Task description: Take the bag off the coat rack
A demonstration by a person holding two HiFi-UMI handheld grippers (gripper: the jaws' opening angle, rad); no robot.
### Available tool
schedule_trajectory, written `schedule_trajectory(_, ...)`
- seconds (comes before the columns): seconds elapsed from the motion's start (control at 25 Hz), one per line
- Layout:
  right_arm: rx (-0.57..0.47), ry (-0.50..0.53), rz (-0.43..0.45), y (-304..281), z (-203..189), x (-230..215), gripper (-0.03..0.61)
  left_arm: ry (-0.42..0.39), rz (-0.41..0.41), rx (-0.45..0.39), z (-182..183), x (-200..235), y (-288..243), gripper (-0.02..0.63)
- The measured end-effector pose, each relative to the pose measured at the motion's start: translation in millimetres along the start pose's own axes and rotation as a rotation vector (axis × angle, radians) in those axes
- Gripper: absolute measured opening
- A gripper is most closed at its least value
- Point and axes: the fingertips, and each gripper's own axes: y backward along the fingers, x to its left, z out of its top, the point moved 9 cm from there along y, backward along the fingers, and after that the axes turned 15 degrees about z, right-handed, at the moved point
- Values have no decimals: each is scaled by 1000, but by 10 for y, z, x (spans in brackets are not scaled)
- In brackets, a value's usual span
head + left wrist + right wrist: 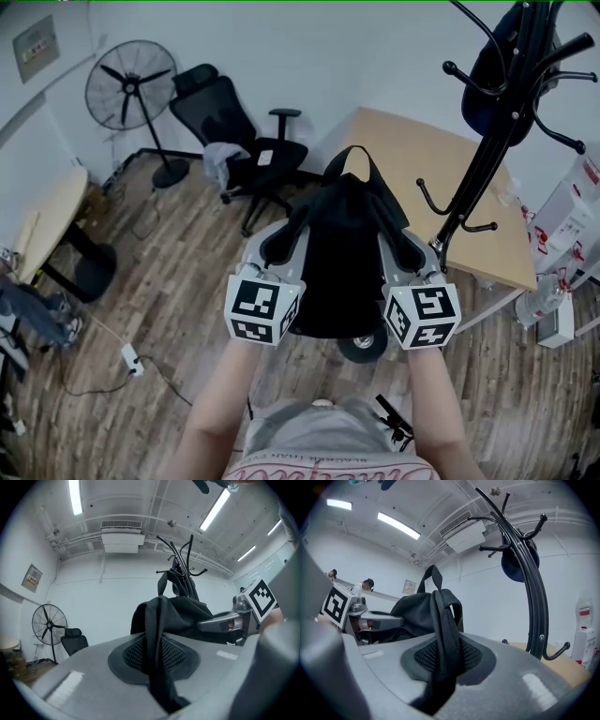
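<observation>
Wood-floor room, black bag [342, 262] between claws, left claw [154, 651] and right claw [443, 657] pinching its straps

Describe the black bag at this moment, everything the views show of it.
The black bag looks like soft matte fabric, slumped, with a loop handle standing free on top. It hangs in the air between the two grippers: the left gripper and the right gripper are each shut on one of its straps. It is clear of the coat rack and touches no hook.
</observation>
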Motion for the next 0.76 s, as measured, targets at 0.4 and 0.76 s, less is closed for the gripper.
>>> schedule_trajectory(0.4,-13,0,1,-12,59,-5,67,3,1,-17,71,24,-28,66)
schedule_trajectory(0.76,-10,7,13,-96,75,13,67,7,3,-7,71,100,-30,64)
